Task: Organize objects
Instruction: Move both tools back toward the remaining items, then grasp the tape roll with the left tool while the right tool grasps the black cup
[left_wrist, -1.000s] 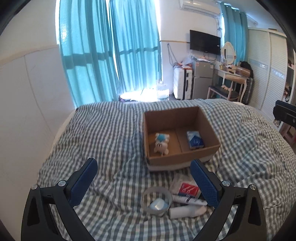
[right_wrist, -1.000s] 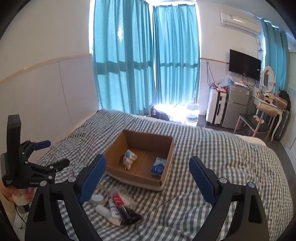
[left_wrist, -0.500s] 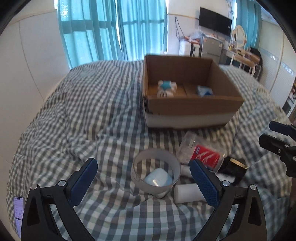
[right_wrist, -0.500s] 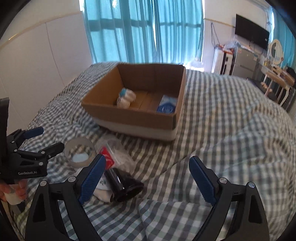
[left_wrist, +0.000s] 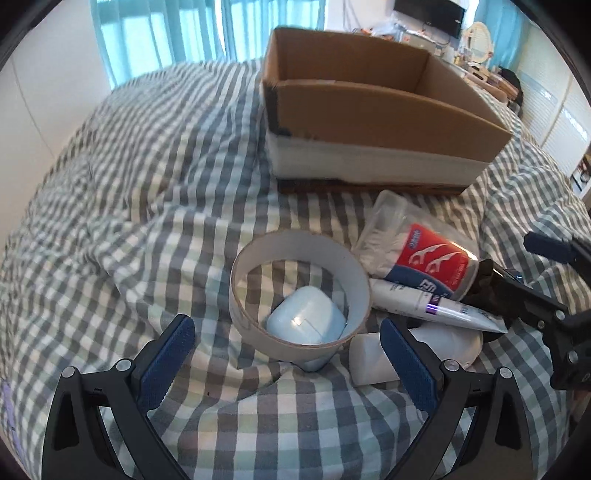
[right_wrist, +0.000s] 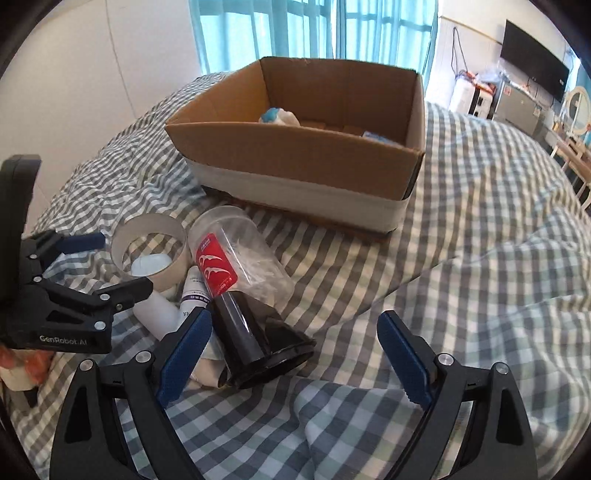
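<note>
On a checked bedcover (left_wrist: 129, 206), the left gripper (left_wrist: 284, 354) hovers with fingers wide apart just before a tape roll (left_wrist: 300, 291) ringing a pale blue case (left_wrist: 304, 320). The right gripper (right_wrist: 291, 354), fingers also apart and empty, sits near a black funnel (right_wrist: 262, 347) and clear floss jar (right_wrist: 240, 254). Beyond this cluster stands the cardboard box (right_wrist: 295, 147).

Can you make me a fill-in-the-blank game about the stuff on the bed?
1. The pale blue rounded case lies inside the white ____ ring.
2. The brown cardboard box sits on a blanket with a ____ pattern.
3. The clear plastic jar carries a ____ label.
4. The jaws of the left gripper and the right gripper are both ____.

Missing words: tape; checked; red; open
</note>
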